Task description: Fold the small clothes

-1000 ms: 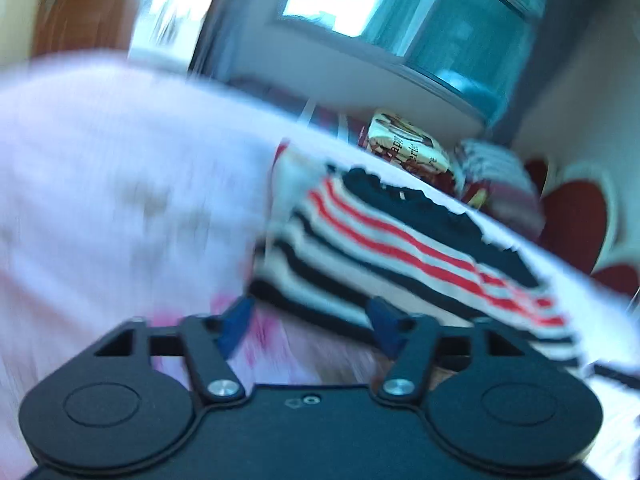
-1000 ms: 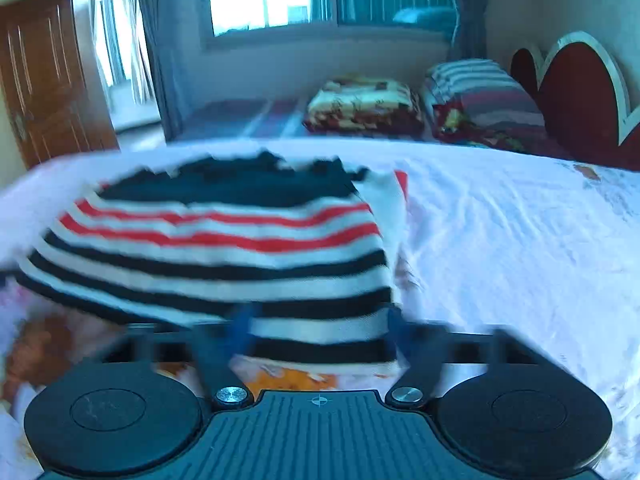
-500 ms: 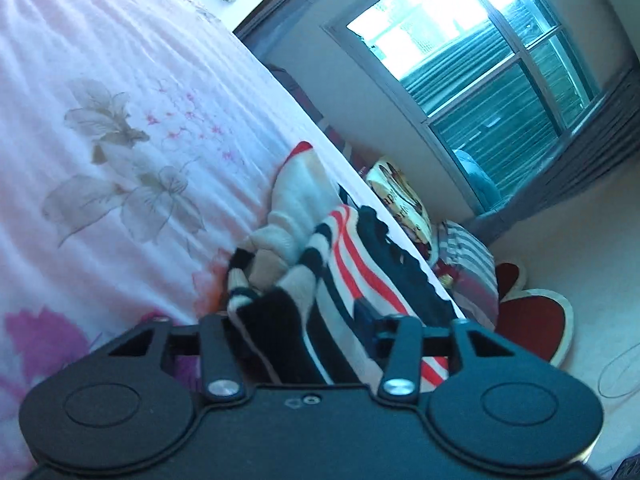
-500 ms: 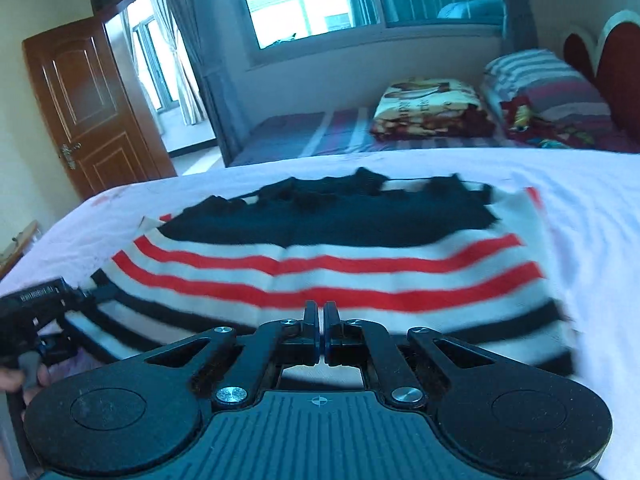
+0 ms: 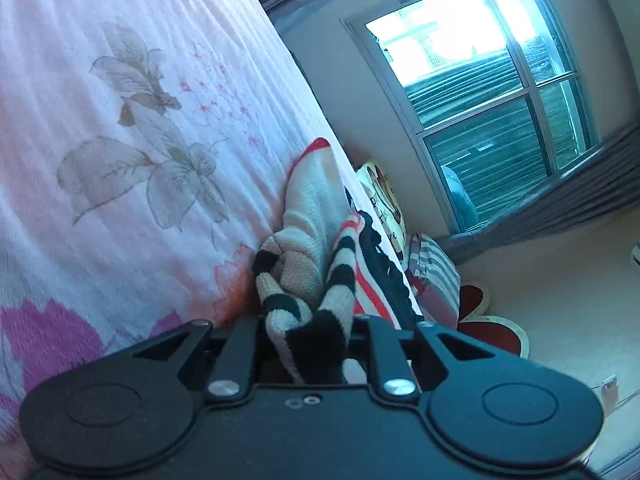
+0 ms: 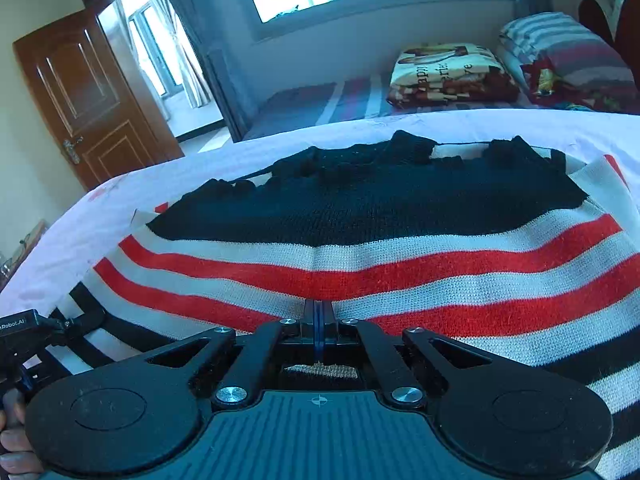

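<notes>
Knitted fabric is what I am handling: a striped sweater [image 6: 360, 264], banded in black, red and cream, is lying spread across the bed [image 5: 120, 120], which is wearing a pale pink floral sheet.

I am reading the right gripper [image 6: 318, 320] as fully together, its two blue pads pressed flat against each other at the near hem of the sweater. The knit is passing under the linkage, but I cannot tell whether any fabric is actually pinched between the pads.

I am seeing the left gripper [image 5: 310, 344] rolled sideways, so the bed is running up the left of its view. Its jaws are closing, and a bunched fold of the sweater's black-and-cream edge [image 5: 304, 320] is sitting between them, filling the gap. From the right wrist view, the left gripper [image 6: 24, 332] is showing at the sweater's left corner, with fingers [image 6: 12, 432] of a hand wrapped on its grip.

Folded blankets [image 6: 452, 72] are resting beyond the bed, below the window [image 5: 480, 80].
</notes>
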{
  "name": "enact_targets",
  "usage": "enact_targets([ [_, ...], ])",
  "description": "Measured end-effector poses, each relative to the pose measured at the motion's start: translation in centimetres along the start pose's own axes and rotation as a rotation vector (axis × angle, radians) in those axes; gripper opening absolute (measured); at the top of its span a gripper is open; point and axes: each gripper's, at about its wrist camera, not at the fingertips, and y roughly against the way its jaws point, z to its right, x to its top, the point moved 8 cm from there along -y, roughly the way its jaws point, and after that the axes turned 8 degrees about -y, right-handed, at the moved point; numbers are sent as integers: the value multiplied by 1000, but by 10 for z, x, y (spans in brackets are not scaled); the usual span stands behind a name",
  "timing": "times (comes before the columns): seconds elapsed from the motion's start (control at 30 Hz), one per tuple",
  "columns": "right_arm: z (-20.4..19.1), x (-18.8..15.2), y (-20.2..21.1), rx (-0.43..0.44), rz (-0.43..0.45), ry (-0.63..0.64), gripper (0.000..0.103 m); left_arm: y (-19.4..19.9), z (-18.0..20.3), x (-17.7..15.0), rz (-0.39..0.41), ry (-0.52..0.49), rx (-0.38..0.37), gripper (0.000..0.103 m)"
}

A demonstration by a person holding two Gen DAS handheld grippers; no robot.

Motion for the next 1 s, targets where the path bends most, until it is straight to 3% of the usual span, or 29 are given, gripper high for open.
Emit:
enact_targets([
  [0.13, 2, 2, 0, 4, -3, -12, 0, -1, 13, 7, 3, -83, 4, 15],
  [0.2, 3, 1, -1, 9, -5, -18, 0, 6, 39, 12, 19, -220, -6, 15],
  [0.4, 4, -3, 1, 20, 12, -40, 0, 15, 127, 14, 16, -397, -114, 15],
  [0.5, 8, -3, 3, 41, 11, -81, 0, 10, 176, -6, -26, -473, -168, 15],
  [0.57, 17, 1, 9, 76, 3, -146, 0, -1, 205, -25, -77, -540, -172, 15],
  [0.7, 90, 22, 75, 128, 168, -475, 0, -34, 243, -82, -193, -693, -149, 18],
  [0.73, 111, 22, 92, 128, 195, -533, 14, -44, 245, -99, -233, -722, -147, 18],
  [0.77, 131, 22, 110, 120, 223, -571, 54, -55, 246, -118, -272, -746, -146, 20],
  [0.8, 148, 22, 126, 111, 241, -597, 75, -68, 247, -137, -320, -765, -144, 22],
  [0.83, 161, 21, 140, 108, 263, -617, 87, -82, 245, -158, -379, -786, -139, 23],
  [0.9, 178, 22, 163, 140, 280, -636, 87, -104, 241, -196, -474, -839, -114, 31],
  [0.93, 182, 23, 172, 154, 275, -642, 87, -102, 244, -203, -443, -879, -119, 40],
  [0.97, 185, 23, 179, 163, 274, -642, 87, -96, 250, -207, -444, -886, -150, 62],
  [1.0, 184, 24, 187, 175, 281, -638, 87, -89, 256, -207, -455, -860, -199, 74],
])
